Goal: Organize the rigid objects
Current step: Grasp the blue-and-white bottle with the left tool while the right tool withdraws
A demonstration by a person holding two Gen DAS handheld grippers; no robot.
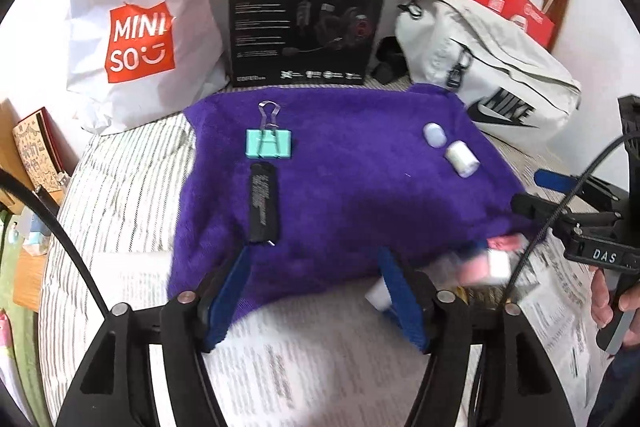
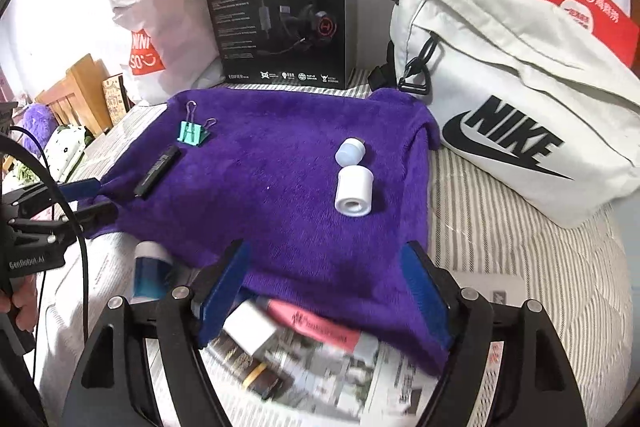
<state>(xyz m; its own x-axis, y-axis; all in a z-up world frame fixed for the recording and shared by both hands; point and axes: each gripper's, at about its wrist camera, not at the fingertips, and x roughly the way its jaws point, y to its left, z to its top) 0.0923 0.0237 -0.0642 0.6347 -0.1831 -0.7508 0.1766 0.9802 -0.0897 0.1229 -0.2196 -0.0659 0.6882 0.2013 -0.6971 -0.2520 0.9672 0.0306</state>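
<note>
A teal metal binder clip (image 1: 269, 143), a black oblong stick (image 1: 263, 202) and two small white plastic cylinders (image 2: 353, 195) lie well apart on a purple fleece cloth (image 1: 352, 195) spread over a striped bed (image 2: 520, 247), newspaper (image 1: 256, 367) at its near edge. Left claw (image 1: 316, 295) and right claw (image 2: 324, 287) stand open, holding nothing.

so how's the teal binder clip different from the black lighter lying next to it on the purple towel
The teal binder clip is short and wide, while the black lighter is long and narrow. The clip has silver wire handles, one folded over its body and one sticking out; the lighter is a plain bar with pale print along its side. The clip sits farther from the cameras, the lighter nearer. Both lie free on the purple towel, side by side, with no tool touching them.
</note>
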